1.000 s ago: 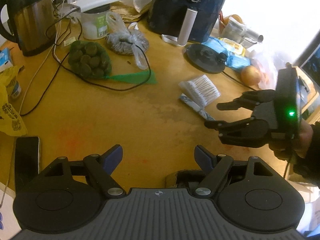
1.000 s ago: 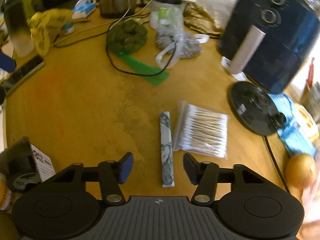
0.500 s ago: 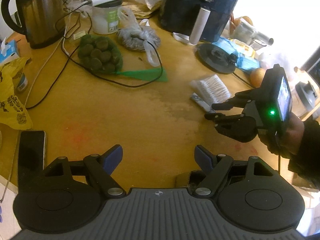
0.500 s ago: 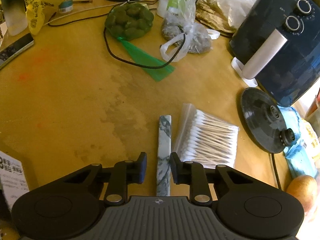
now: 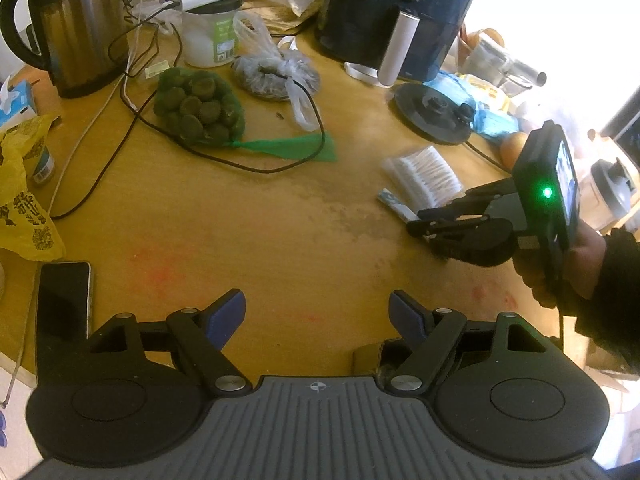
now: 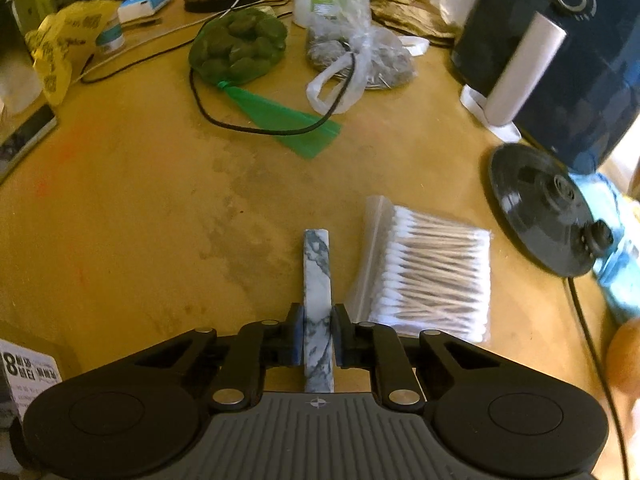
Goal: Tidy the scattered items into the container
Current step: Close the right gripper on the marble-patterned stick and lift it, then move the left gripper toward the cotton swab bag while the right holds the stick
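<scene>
A slim marble-patterned bar [image 6: 317,264] lies on the wooden table [image 6: 160,200], pointing away from me. My right gripper [image 6: 317,320] is closing on its near end, and both blue pads press its sides. In the left wrist view the same gripper [image 5: 420,218] sits low at the right, held by a hand in a dark sleeve, with the bar [image 5: 394,204] sticking out past it. A clear bag of cotton swabs [image 6: 432,272] lies just right of the bar. My left gripper [image 5: 318,312] hangs open over bare table with nothing between its fingers.
A green net bag [image 5: 196,108], a black cable [image 5: 224,160] and a kettle [image 5: 72,28] are at the back left. An air fryer [image 5: 396,12] and a kettle base [image 5: 432,112] stand at the back right. A phone [image 5: 64,300] lies near left. A printed box [image 6: 28,368] sits near left.
The right gripper moved forward and down over the marbled bar, and its jaws went from wide open to pressed against the bar. The left gripper stayed open and almost still.
</scene>
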`<state>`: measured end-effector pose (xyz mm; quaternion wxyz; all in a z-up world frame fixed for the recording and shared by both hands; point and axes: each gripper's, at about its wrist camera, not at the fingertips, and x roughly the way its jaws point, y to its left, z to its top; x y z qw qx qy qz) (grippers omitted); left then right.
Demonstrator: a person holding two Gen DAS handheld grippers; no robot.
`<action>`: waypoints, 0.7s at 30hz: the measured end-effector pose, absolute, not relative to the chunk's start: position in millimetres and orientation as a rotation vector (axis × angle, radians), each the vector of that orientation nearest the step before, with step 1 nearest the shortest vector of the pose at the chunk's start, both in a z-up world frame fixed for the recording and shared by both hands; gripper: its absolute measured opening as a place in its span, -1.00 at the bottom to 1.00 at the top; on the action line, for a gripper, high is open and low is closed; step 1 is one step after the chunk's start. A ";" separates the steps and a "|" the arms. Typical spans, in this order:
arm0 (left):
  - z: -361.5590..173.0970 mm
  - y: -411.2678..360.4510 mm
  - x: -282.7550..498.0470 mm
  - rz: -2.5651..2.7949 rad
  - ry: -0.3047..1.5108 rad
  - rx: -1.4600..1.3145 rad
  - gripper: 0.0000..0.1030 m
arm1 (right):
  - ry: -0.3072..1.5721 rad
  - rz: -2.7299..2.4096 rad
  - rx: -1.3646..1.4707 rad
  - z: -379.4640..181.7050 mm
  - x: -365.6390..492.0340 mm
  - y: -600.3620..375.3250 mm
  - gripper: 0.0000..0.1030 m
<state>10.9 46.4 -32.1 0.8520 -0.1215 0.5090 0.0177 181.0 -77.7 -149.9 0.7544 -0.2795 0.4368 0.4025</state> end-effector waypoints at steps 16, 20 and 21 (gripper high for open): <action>-21.6 44.0 6.0 0.039 1.054 -0.204 0.53 | 1.027 0.887 -0.504 -142.2 184.5 -87.6 -0.68; -19.2 42.6 7.4 0.035 1.045 -0.196 0.53 | 1.076 0.870 -0.426 -130.6 184.8 -102.4 -0.68; -18.7 42.5 8.1 0.032 1.043 -0.194 0.53 | 1.082 0.862 -0.411 -127.7 184.3 -106.6 -0.68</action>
